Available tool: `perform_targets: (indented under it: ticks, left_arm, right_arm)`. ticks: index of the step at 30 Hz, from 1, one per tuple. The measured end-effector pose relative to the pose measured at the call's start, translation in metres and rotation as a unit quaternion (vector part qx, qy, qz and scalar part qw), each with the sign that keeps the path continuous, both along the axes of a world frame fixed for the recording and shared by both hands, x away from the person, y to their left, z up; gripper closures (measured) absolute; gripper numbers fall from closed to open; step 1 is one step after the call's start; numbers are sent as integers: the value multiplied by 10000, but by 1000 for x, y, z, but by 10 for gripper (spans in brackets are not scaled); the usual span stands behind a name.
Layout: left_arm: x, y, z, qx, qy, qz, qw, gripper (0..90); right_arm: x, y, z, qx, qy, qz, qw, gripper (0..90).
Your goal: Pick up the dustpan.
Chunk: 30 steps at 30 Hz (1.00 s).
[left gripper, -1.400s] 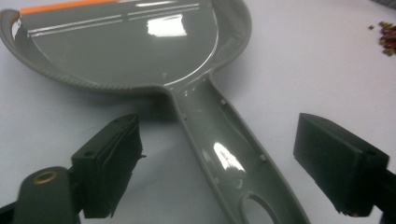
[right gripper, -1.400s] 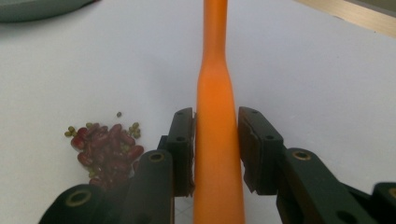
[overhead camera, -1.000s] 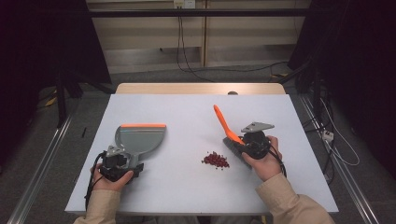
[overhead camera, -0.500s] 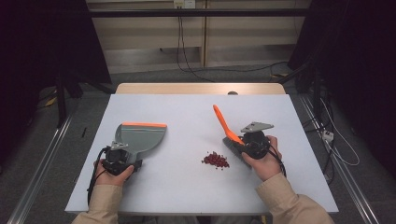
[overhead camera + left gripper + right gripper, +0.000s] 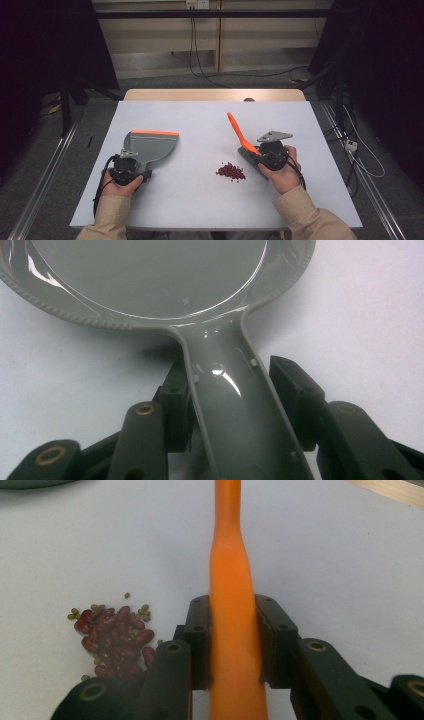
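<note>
A grey dustpan (image 5: 151,144) with an orange front lip lies flat at the table's left. Its handle (image 5: 235,405) runs back between the jaws of my left gripper (image 5: 132,159) (image 5: 227,385). Those jaws have just been closing and their pads now sit against the handle's sides. At the right, my right gripper (image 5: 259,152) (image 5: 232,630) is shut on the orange handle of a small brush (image 5: 239,131) (image 5: 231,580), which slants up and away. A small pile of red beans (image 5: 231,171) (image 5: 114,635) mixed with tiny green ones lies just left of the right gripper.
The white table (image 5: 200,120) has bare surface between dustpan and beans and along its far half. A wooden strip (image 5: 215,95) borders the far edge. Cables and dark stands sit on the floor beyond and to the right.
The left hand has crept slightly forward along the dustpan's handle and its jaws have drawn in on it. The right hand, brush and beans have stayed put.
</note>
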State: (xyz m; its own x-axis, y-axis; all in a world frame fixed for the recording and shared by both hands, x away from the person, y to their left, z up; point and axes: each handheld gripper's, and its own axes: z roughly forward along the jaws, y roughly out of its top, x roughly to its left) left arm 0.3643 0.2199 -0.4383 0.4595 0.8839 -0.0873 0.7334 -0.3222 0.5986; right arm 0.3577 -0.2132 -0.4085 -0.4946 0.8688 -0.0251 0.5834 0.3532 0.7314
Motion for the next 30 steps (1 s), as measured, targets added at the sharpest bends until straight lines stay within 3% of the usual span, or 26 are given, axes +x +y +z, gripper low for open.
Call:
perform_targets:
  ticks: [8,12,16,22,27,30]
  left_arm:
    - [0,3,3,61,-57,-219,9997,559]
    - [-1,4,7,-76,-119,-303,9994,561]
    - [-2,4,8,-170,-32,-444,9989,562]
    - [1,4,2,-204,17,-443,9988,556]
    - [1,-1,2,59,-25,-371,9993,536]
    - [3,-3,6,64,-109,-157,9998,441]
  right_arm:
    - [0,-2,-1,52,-28,13,10000,706]
    - [0,-3,-1,76,-11,-3,10000,706]
    - [0,-4,-1,95,-6,-14,10000,705]
    - [0,-3,-1,85,-2,-7,10000,705]
    - [1,-4,-1,101,1,-15,9999,705]
    - [1,-3,-1,115,1,-5,9999,705]
